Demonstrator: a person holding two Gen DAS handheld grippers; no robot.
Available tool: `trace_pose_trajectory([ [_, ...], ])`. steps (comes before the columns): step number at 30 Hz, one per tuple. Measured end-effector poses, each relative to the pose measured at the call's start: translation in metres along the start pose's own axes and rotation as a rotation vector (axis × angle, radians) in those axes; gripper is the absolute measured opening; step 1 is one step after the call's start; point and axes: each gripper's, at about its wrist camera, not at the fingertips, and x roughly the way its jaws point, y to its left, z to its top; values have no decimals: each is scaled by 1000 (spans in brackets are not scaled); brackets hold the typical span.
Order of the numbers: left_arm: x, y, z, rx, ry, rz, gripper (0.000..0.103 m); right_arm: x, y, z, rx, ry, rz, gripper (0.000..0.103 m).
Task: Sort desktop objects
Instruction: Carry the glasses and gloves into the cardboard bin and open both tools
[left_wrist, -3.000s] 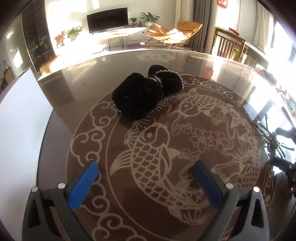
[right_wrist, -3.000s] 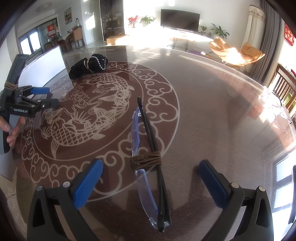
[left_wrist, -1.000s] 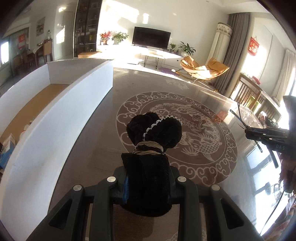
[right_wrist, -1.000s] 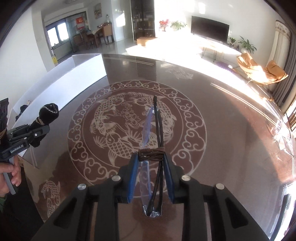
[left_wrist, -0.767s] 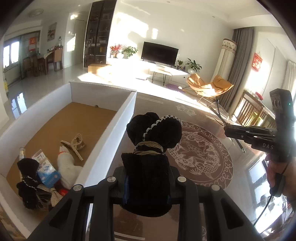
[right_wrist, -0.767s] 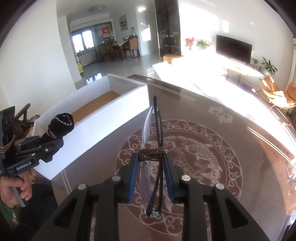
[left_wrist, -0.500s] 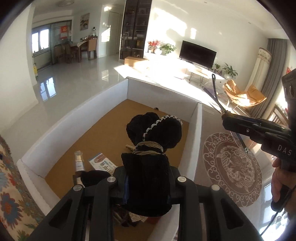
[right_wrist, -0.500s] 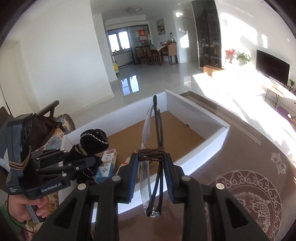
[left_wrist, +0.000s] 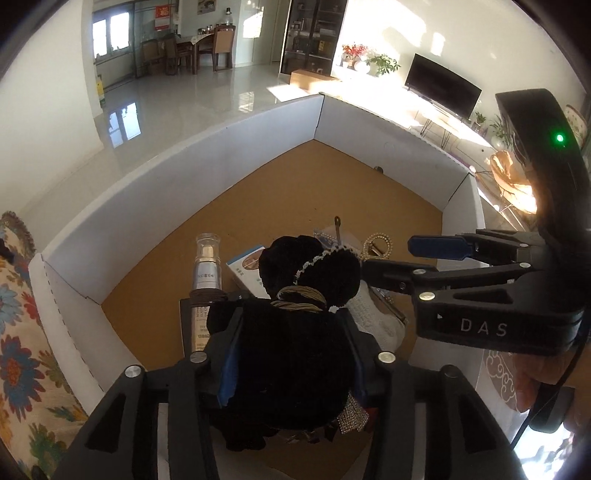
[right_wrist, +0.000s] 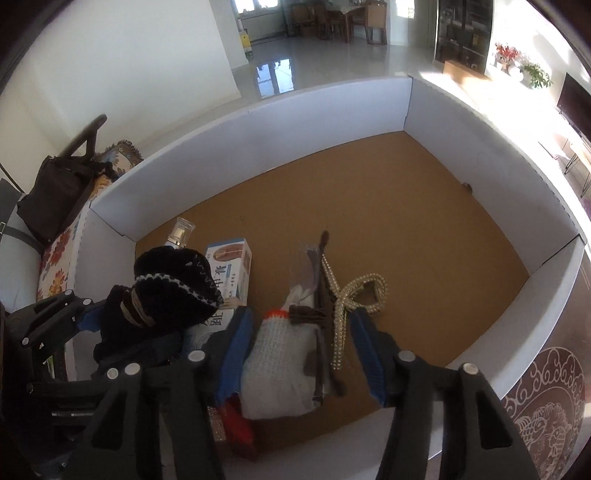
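Noted left tongs just parted, glove bundle between pads. Noted right tongs just parted, empty; glasses lay below in box.

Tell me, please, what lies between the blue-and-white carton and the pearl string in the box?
In the right wrist view, the folded glasses lie on the box floor between the carton and the pearl string.
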Motion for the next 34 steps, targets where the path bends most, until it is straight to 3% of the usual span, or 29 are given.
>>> trace_pose_trajectory([
  [1, -4, 1, -1, -10, -20, 11, 78, -7, 0, 0, -6, -15, -17, 78],
  [3, -17, 0, -1, -20, -83, 74, 89, -28, -3, 0, -16, -33, -38, 84],
  [6, -28, -1, 2, -49, -112, 161, 90, -56, -8, 2, -36, -36, -84, 94],
  [10, -40, -2, 5, -78, -98, 152, 92, -82, -13, 2, -66, -36, -163, 100],
  [13, -48, -4, 5, -92, -95, 202, 92, -92, -14, -2, -66, -43, -177, 102],
  [25, -83, -18, -4, -117, -202, 366, 92, -80, 6, -18, -138, -20, -180, 102],
  [26, -84, -19, -3, -127, -202, 378, 93, -79, 5, -19, -133, -22, -173, 102],
  [27, -84, -19, -3, -138, -192, 391, 103, -78, 3, -20, -127, -24, -173, 102],
  [29, -86, -17, -4, -171, -188, 405, 103, -76, 0, -22, -117, -29, -175, 102],
  [32, -83, -12, -5, -204, -183, 336, 103, -74, -6, -20, -95, -28, -177, 102],
  [34, -83, -13, -5, -200, -186, 346, 103, -75, -9, -18, -83, -31, -173, 102],
])
